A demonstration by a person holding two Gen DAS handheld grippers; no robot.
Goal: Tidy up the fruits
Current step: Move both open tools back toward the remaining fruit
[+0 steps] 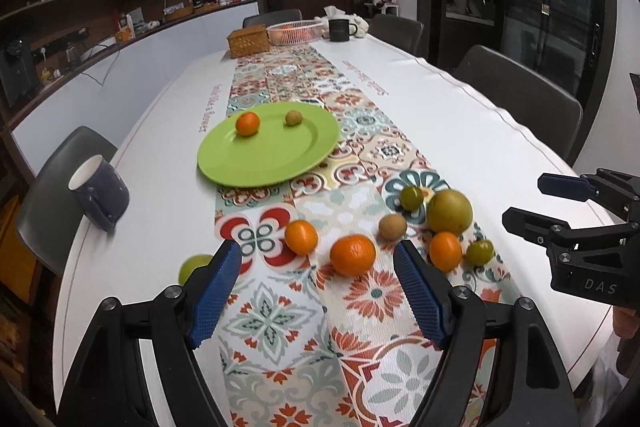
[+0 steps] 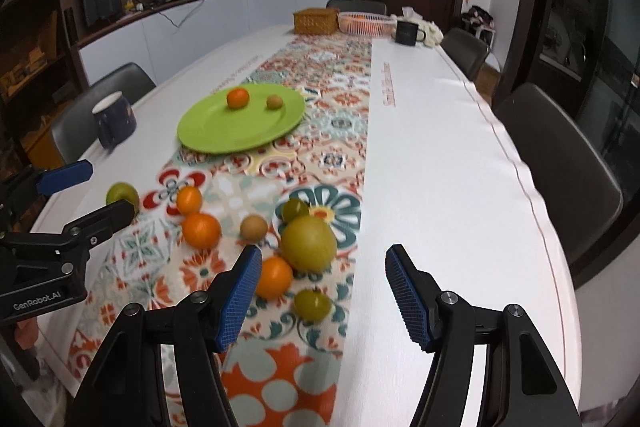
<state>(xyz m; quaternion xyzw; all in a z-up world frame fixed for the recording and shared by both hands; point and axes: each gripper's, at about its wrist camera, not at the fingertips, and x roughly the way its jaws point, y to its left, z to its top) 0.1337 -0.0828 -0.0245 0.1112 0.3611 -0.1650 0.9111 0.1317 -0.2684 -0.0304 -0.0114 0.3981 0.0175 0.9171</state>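
Hovering above the near end of the long table [image 1: 460, 107], both hand-held grippers point down at a scatter of fruit on the patterned runner [image 1: 280, 327]. The left gripper [image 1: 318, 291] has its blue pads spread wide with nothing between them but runner; just ahead of its tips lie two oranges, one [image 1: 301, 237] slightly to the left and a bigger one [image 1: 352, 254] nearly centred. Off its left pad, partly hidden, sits a green fruit [image 1: 195, 265]. Ahead and to its right are a small brown fruit [image 1: 393, 226], a large yellow-green pear-like fruit [image 1: 449, 211], a small green one [image 1: 411, 197] behind that, a third orange [image 1: 445, 251] and another small green fruit [image 1: 479, 252].

The right gripper [image 2: 322, 295] is likewise spread and empty. The third orange [image 2: 273, 277] lies right beside its left pad, the small green fruit [image 2: 312, 304] sits just inside the gap nearer that pad, touching neither, and the big yellow-green fruit [image 2: 308, 243] rests just ahead.

Farther out from both grippers, the green plate [image 1: 276, 159] already carries an orange [image 1: 247, 123] and a small brown-green fruit [image 1: 293, 118], set apart from each other. A dark blue mug [image 1: 99, 191] stands well to the left of the left gripper near the table edge. At the far end stand a wicker box [image 1: 248, 41], a pink basket [image 1: 295, 31] and a black mug [image 1: 340, 29].
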